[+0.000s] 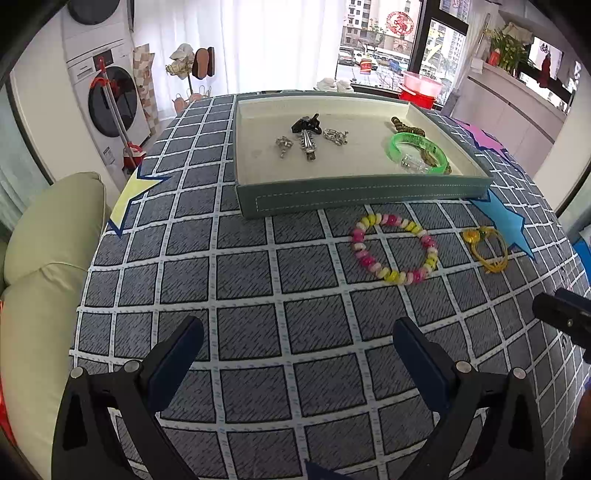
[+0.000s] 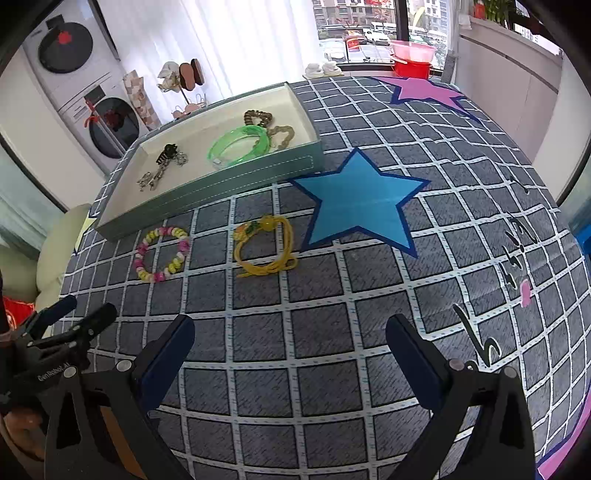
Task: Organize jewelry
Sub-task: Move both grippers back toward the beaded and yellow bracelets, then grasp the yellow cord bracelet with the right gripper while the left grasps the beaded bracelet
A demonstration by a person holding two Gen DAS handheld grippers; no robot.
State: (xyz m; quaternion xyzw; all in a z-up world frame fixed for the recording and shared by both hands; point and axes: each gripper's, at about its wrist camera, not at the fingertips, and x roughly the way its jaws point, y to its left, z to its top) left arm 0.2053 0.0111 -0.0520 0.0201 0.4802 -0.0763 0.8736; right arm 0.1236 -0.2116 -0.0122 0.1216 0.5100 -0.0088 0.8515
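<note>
While both claws gape, beaded bracelet [image 1: 394,248] well ahead

Glossy plastic green bangle [image 1: 417,152], matt tablecloth [image 1: 258,280]

Both views are bright with daylight that enters through the sheer white curtain [image 1: 280,40] and the dark-framed window [image 2: 354,29] behind the table; the curtain is washed out to near white. Shadows on the grey checked tablecloth [image 1: 258,266] are soft and faint. The translucent green plastic bangle [image 2: 240,146] glows against the cream lining of its tray. Fisheye distortion bows the grid lines and curves the room's walls, and black vignetting fills the corners. Focus is sharp in the middle and softens slightly toward the rim.
</note>
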